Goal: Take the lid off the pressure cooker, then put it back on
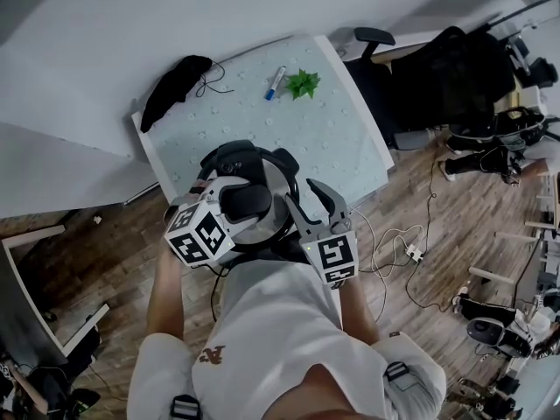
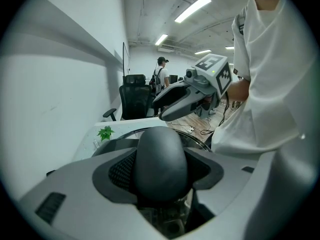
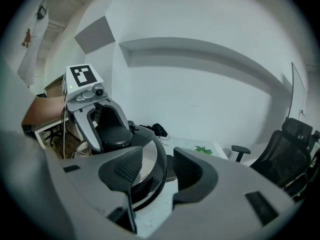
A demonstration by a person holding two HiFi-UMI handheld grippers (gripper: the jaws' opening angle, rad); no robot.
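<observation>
The pressure cooker (image 1: 284,178) stands near the table's front edge, with its steel lid (image 3: 145,161) over the pot. The lid looks slightly tilted; I cannot tell if it is seated. My left gripper (image 1: 241,191) is shut on the lid's black knob (image 1: 249,206), and the knob (image 2: 160,154) fills the gap between its pads. My right gripper (image 1: 306,198) hangs open just right of the cooker. In its own view the right gripper (image 3: 157,171) has the lid's black rim showing in the gap between its pads, and neither pad presses on it. The left gripper (image 3: 111,126) grips the knob (image 3: 114,133) from above.
The pale patterned table (image 1: 350,138) carries a blue marker (image 1: 275,82), a green leaf sprig (image 1: 303,83) and a black cloth with a cord (image 1: 175,86) at the back. A black office chair (image 1: 455,77) and floor cables (image 1: 402,252) lie to the right. A person (image 2: 161,76) stands far off.
</observation>
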